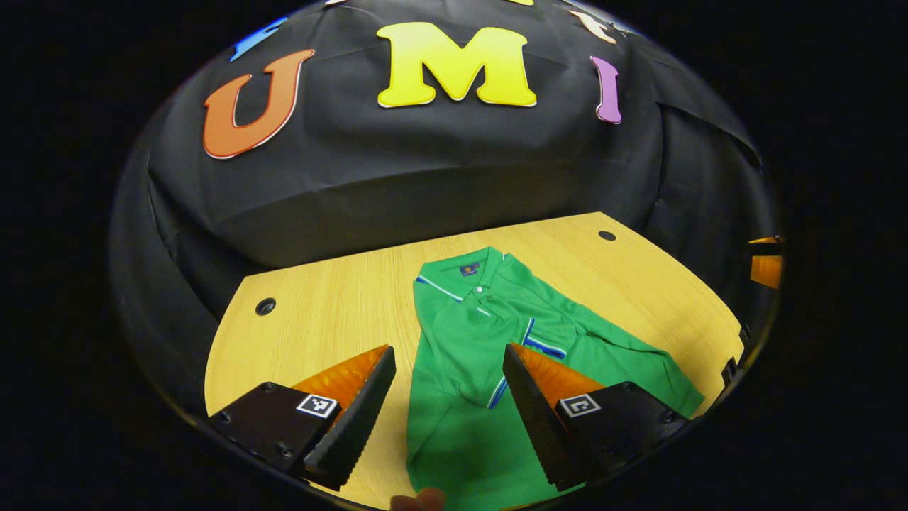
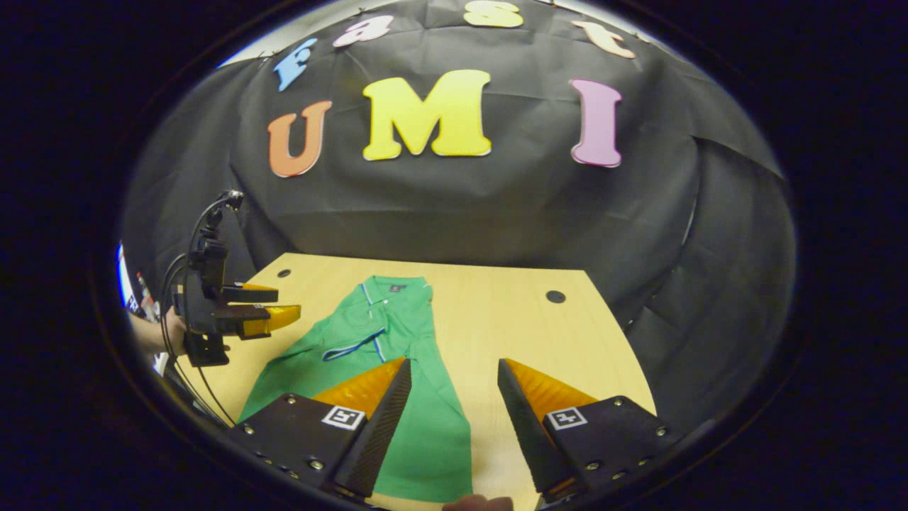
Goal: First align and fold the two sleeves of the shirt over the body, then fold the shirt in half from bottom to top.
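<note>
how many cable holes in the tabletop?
2. One hole at the far right of the table, one hole at the far left, either side of the shirt. Nearer ones may be hidden.

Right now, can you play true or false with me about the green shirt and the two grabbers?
1. The green shirt lies on a wooden table. True.
2. The right gripper is squeezing the shirt. False: its fingers are spread apart and hold nothing.
3. The left gripper is open. True.
4. The shirt's collar points toward the grippers. False: it lies at the far end, toward the black cloth wall.
5. The shirt is already folded in half from bottom to top. False: it is stretched out long, with a sleeve lying across the body.
</note>
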A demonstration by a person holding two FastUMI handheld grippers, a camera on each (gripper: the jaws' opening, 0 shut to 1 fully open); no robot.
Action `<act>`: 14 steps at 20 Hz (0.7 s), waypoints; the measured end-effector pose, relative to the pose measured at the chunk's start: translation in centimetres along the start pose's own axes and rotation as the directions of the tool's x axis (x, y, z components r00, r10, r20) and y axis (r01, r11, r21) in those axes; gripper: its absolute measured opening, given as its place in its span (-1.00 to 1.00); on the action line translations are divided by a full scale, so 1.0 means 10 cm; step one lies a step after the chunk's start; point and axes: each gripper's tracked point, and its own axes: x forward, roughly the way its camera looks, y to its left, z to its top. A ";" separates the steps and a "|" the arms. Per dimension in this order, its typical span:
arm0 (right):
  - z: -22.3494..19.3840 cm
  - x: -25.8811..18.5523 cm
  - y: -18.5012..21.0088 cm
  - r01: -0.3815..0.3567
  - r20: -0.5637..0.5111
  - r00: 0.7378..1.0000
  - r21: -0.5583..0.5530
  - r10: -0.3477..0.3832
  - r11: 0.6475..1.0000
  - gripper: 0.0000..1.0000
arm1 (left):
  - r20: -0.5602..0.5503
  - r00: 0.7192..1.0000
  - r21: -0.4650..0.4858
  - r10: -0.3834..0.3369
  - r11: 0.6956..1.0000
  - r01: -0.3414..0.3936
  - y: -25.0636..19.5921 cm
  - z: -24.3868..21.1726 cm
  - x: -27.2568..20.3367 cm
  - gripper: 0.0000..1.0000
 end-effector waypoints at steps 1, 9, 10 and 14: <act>-0.04 0.03 0.06 -0.036 -0.015 0.999 -0.016 0.036 0.999 0.55 | -0.017 1.000 -0.002 -0.008 1.000 0.008 -0.02 -0.11 -0.10 0.95; -0.85 0.02 0.20 -0.222 -0.245 0.951 -0.122 0.188 0.967 0.55 | -0.207 0.965 -0.039 -0.162 0.987 0.157 -0.24 -1.20 -0.84 0.96; -0.99 0.00 0.19 -0.238 -0.278 0.941 -0.132 0.194 0.962 0.55 | -0.241 0.953 -0.049 -0.186 0.983 0.179 -0.27 -1.35 -0.94 0.96; -1.60 -0.16 0.02 -0.282 -0.419 0.891 -0.208 0.175 0.937 0.55 | -0.371 0.905 -0.030 -0.206 0.977 0.210 -0.28 -1.97 -1.37 0.96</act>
